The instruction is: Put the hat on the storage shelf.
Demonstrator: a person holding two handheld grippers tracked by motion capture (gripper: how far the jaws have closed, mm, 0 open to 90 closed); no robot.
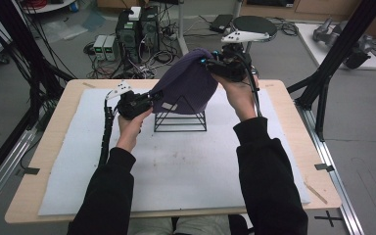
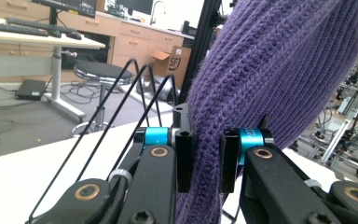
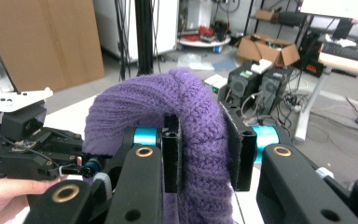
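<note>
A purple knitted hat (image 1: pixel 188 82) is stretched between both grippers above a black wire pyramid stand (image 1: pixel 180 116) on the white mat. My left gripper (image 1: pixel 152 97) is shut on the hat's lower left edge; in the left gripper view its pads pinch a fold of the purple knit (image 2: pixel 207 161), with the stand's wires (image 2: pixel 121 107) just behind. My right gripper (image 1: pixel 206 63) is shut on the hat's upper right edge, and the thick knit (image 3: pixel 200 140) bulges between its pads. The hat covers the stand's tip.
The white foam mat (image 1: pixel 176 166) covers most of the wooden table (image 1: pixel 54 132). Behind the table are computer cases (image 1: pixel 137 29), cables and a round stool (image 1: pixel 254 24). Black frame posts (image 1: pixel 333 63) stand at the right and left.
</note>
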